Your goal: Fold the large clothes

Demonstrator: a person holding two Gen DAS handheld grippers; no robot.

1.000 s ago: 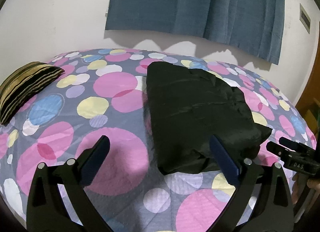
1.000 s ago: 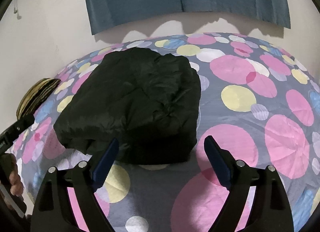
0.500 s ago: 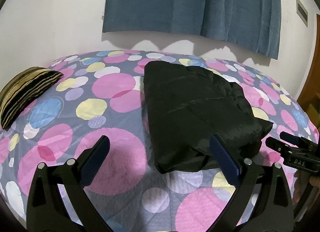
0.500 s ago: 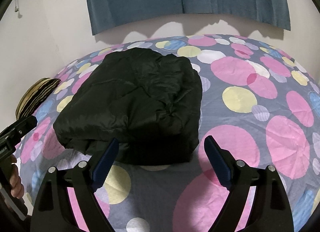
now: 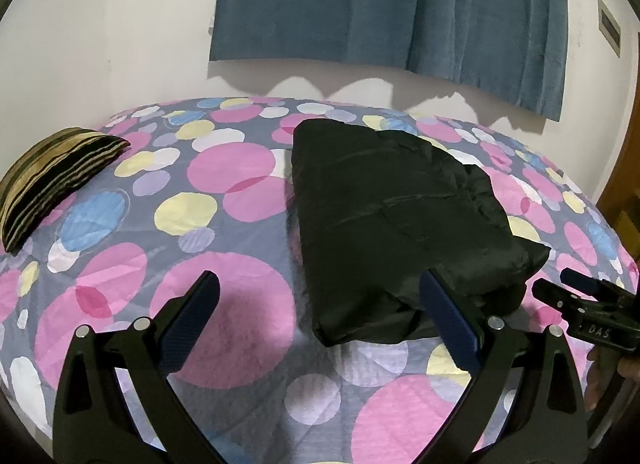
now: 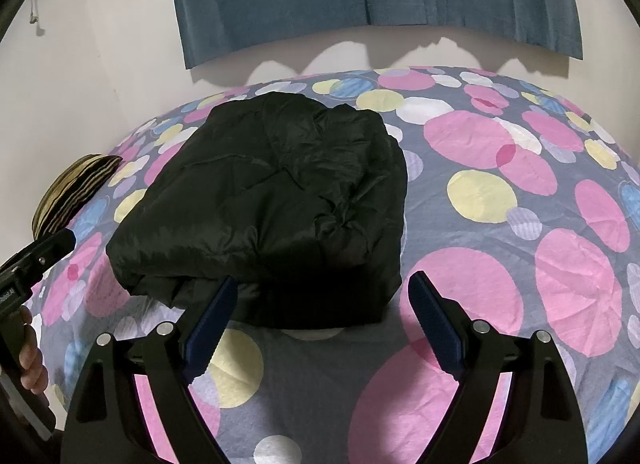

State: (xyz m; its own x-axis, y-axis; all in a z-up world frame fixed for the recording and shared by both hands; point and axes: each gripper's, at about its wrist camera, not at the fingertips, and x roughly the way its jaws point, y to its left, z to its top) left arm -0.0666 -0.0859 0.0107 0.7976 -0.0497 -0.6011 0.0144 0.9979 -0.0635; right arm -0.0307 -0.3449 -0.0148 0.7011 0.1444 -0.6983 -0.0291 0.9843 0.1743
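Nothing has really shifted in the last second: one black jacket lies folded on the spotted bed (one striped pillow at the far left). Both the left gripper and right gripper hover just short of it, jaws wide and empty.

The room is evenly lit; scalloped shadows are cast under the curtain; edges are bent and darkened.
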